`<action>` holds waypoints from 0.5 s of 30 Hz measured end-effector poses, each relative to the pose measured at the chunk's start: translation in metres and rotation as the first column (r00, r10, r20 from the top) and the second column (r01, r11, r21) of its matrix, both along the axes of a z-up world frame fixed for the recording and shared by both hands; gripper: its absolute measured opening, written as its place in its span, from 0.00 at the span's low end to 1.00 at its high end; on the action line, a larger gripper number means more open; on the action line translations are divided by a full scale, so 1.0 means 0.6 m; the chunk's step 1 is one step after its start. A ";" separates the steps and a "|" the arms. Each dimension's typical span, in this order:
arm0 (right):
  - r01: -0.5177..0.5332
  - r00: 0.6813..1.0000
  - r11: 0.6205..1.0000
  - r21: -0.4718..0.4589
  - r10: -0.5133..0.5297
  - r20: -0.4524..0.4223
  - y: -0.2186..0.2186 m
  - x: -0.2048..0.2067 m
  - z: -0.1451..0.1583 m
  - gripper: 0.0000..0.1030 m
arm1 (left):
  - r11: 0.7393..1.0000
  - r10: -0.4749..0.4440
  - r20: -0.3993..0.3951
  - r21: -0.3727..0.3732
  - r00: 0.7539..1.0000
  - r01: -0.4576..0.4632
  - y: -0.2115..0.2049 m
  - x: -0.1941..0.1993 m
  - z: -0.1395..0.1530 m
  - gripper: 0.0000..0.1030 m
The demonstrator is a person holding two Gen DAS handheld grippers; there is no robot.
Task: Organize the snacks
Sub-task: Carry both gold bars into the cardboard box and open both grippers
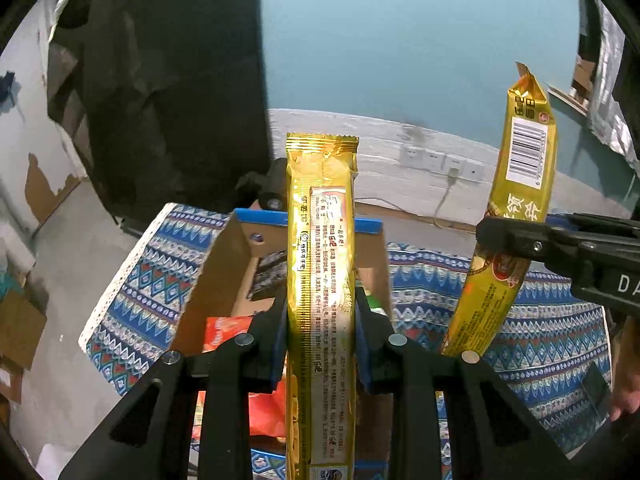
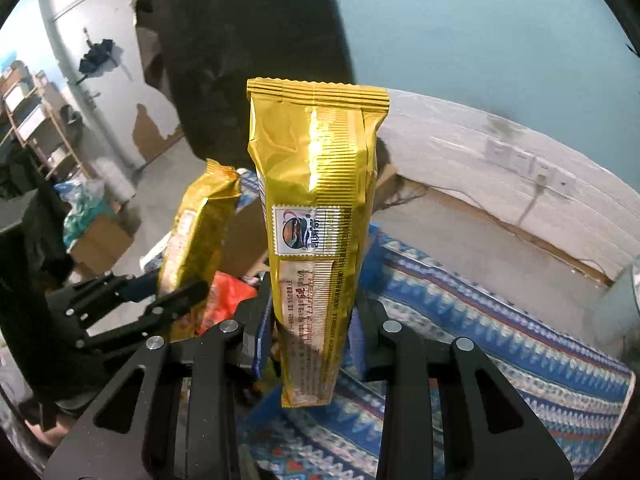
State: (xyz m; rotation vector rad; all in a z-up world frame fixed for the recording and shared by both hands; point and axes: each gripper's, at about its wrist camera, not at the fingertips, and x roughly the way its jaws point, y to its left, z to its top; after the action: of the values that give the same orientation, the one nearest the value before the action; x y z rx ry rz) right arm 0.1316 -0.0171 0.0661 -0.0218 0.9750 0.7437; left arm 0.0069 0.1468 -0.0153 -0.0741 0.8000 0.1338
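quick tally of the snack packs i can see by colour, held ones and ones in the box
gold packs: 2, one in the left gripper at, one in the right gripper at
orange-red packs in the cardboard box: 1
dark packs in the box: 1
total: 4

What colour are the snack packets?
Shiny gold snack packets, clearest in the right wrist view.

Gold snack packets, blue-patterned cloth

Right gripper body, right edge of left-wrist view: "DA", white letters.
Gold snack packet: barcode label, digits unreadable.
Gold packets' print: too small to read.
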 end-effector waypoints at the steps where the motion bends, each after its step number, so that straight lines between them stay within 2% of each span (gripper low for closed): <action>1: -0.010 1.000 1.000 -0.001 0.009 -0.002 0.012 0.002 -0.002 0.30 | 1.000 0.009 -0.002 -0.004 1.000 -0.009 0.008 0.000 -0.002 0.28; 9: -0.071 0.996 0.997 -0.010 0.070 -0.057 0.088 0.004 -0.029 0.30 | 0.997 0.068 -0.045 -0.032 0.997 -0.069 0.060 0.008 -0.033 0.28; 13: -0.094 0.990 0.995 -0.028 0.091 -0.105 0.123 0.012 -0.057 0.31 | 0.994 0.089 -0.081 -0.049 0.993 -0.093 0.081 0.017 -0.055 0.28; 15: -0.096 0.988 0.995 -0.041 0.090 -0.126 0.139 0.014 -0.070 0.36 | 0.993 0.100 -0.100 -0.055 0.990 -0.105 0.088 0.020 -0.065 0.29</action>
State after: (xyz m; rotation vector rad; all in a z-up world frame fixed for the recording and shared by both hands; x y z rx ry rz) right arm 0.1398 0.0660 0.0242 -0.0626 1.1159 0.8151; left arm 0.0189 0.1994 -0.0546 -0.1668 0.8976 0.2119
